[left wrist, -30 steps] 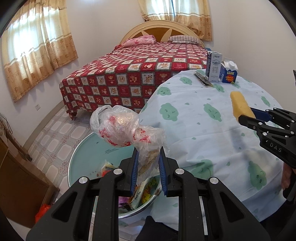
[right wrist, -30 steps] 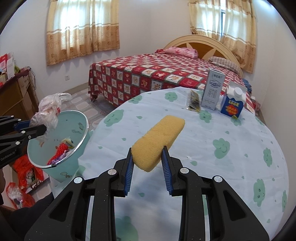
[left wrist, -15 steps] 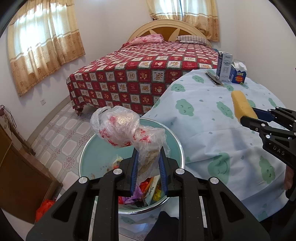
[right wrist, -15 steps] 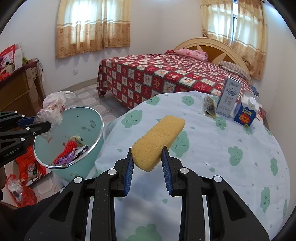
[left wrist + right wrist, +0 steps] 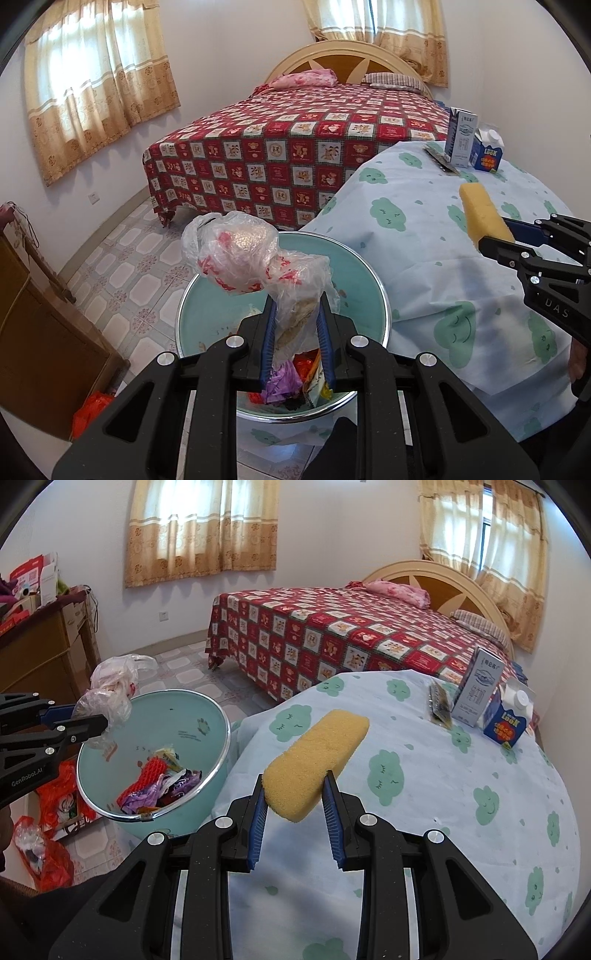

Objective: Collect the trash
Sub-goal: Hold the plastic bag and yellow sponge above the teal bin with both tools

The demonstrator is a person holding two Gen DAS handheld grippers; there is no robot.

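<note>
Left tongs (image 5: 295, 325): clenched on a crumpled clear plastic bag (image 5: 251, 262) with red print. Blue pads press the bag's lower part from both sides; the bulk of it balloons up and to the left above the fingers. The bag hangs directly over the teal basin (image 5: 362, 295), clear of its rim. From the right wrist view the same bag (image 5: 110, 694) sits above the basin's left edge, pinched in the left tongs (image 5: 88, 720).

Basin (image 5: 207, 731): round, metal-rimmed, standing on the tiled floor just beside the tabletop's draped edge. Inside, at the near side, a heap of trash (image 5: 159, 786): red netting, purple wrappers, other scraps too jumbled to sort.

Right tongs (image 5: 295, 808): grasping a yellow sponge (image 5: 317, 760) by its near end, pads on its two long sides. The sponge points away and up, held in the air above the tabletop (image 5: 461, 812), which wears a pale blue cloth with green cloud faces. Left wrist view shows the sponge (image 5: 484, 218) jutting from the right tongs (image 5: 495, 236) over the cloth.

Far side of the tabletop: a tall grey-white carton (image 5: 476, 690), a blue carton (image 5: 506, 723) with a white cap just beside it, a flat dark packet (image 5: 439, 705) lying left of them.

Behind: a bed (image 5: 351, 631) under a red patchwork cover.
</note>
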